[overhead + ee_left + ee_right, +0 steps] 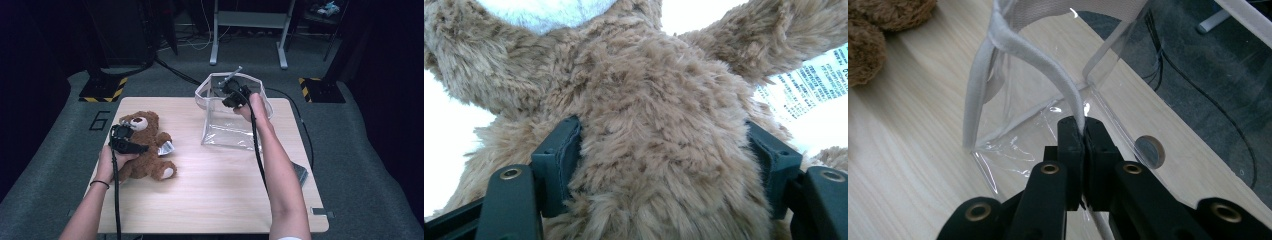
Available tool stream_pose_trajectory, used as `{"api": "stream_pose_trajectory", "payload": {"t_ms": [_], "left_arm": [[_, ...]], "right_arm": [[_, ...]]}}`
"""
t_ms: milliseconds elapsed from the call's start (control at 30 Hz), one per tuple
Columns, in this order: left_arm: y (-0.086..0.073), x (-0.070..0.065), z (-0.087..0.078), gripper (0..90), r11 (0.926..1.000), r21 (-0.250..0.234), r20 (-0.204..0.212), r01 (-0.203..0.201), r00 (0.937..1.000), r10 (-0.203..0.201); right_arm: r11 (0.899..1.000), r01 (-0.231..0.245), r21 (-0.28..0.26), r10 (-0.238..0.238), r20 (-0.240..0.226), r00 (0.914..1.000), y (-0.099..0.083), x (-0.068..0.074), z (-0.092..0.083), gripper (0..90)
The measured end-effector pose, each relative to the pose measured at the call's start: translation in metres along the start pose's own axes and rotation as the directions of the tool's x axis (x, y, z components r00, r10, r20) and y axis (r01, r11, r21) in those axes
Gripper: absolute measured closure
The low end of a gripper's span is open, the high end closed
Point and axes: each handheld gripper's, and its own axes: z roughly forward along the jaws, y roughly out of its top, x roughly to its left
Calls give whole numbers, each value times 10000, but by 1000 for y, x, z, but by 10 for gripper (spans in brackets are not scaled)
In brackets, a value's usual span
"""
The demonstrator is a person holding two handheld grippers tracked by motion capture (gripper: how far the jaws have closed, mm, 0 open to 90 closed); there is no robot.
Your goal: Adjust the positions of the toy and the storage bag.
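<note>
Black jaws of the right gripper [1083, 131] are clamped on the white fabric rim of a clear plastic pouch [1020, 55], which stands upright and open at the far middle of the light wooden bench [220, 185]. Left gripper [664, 165] has its jaws pressed into both sides of the body of a brown plush teddy bear [659, 130], which lies at the bench's left side, well apart from the pouch; a white printed tag [809, 85] sticks out beside the bear.
</note>
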Motion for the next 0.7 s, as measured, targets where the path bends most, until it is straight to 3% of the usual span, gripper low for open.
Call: {"api": "stream_pose_trajectory", "payload": {"t_ms": [100,300,533,700], "left_arm": [[0,0,0,291,10000,-6,-22,14,10000,-14],[-1,0,0,291,9999,-48,57,154,9999,-153],[-2,1,0,292,9995,-113,87,280,9996,-279],[-2,2,-1,292,9996,-117,118,238,9997,-237]], "right_arm": [[9989,445,-109,-446,-93,9990,-2,3,-4,882],[9955,893,-322,-904,-341,9953,-8,19,-12,883],[9821,1821,-481,-1851,-673,9804,-12,43,-22,884],[9693,2379,-623,-2434,-1056,9642,-16,61,-30,884]]}}
